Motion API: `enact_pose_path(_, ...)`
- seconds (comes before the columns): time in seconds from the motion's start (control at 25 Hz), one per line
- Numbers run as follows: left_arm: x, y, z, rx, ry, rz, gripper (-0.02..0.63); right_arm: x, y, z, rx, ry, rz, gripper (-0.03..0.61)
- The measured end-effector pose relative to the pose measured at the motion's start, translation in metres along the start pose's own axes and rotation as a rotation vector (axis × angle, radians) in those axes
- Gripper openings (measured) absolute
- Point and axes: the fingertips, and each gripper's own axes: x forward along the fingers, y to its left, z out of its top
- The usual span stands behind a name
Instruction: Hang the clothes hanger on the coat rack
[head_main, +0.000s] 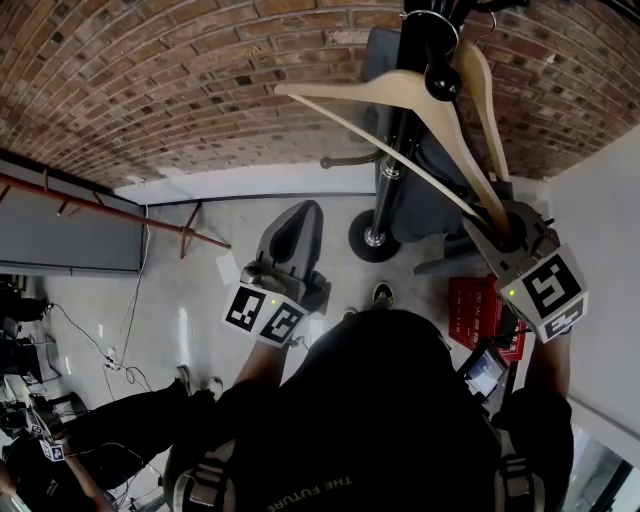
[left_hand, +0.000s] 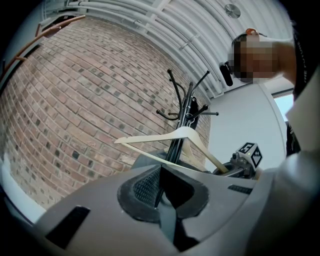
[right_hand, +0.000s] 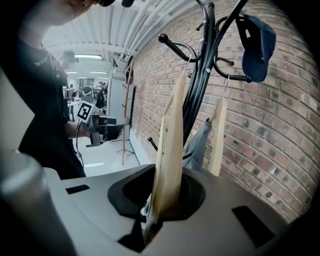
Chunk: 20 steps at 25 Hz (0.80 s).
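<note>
With right claw (right_hand: 159, 200) clenched on one arm end of the hanger (right_hand: 172, 140), raised beside the coat rack (right_hand: 200, 90), tilt and guide over a free peg (right_hand: 170, 44); lower until seated, then release. Hold left claw (left_hand: 161, 182), clenched on nothing, clear.

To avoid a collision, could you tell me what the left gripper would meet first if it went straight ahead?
Probably the coat rack pole, though the wooden hanger crosses that line too. Depth is unclear, so either could come first.
</note>
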Motion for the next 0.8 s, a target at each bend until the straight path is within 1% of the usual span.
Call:
enact_pose_path(0.12,-0.002,0.000,0.001,0.002,0.000,0.001,0.020,0.002,0.002,-0.002,0.004,0.012,0.003,0.046)
enact_pose_path(0.28,-0.003,0.000,0.000,0.005,0.006,0.000,0.020,0.005,0.002,-0.005,-0.015,0.022,0.008,0.046)
enact_pose_path(0.8,-0.002,-0.004,-0.002,0.014,0.026,-0.017,0.020,0.005,-0.002,-0.012,-0.006,0.035,-0.017,0.046)
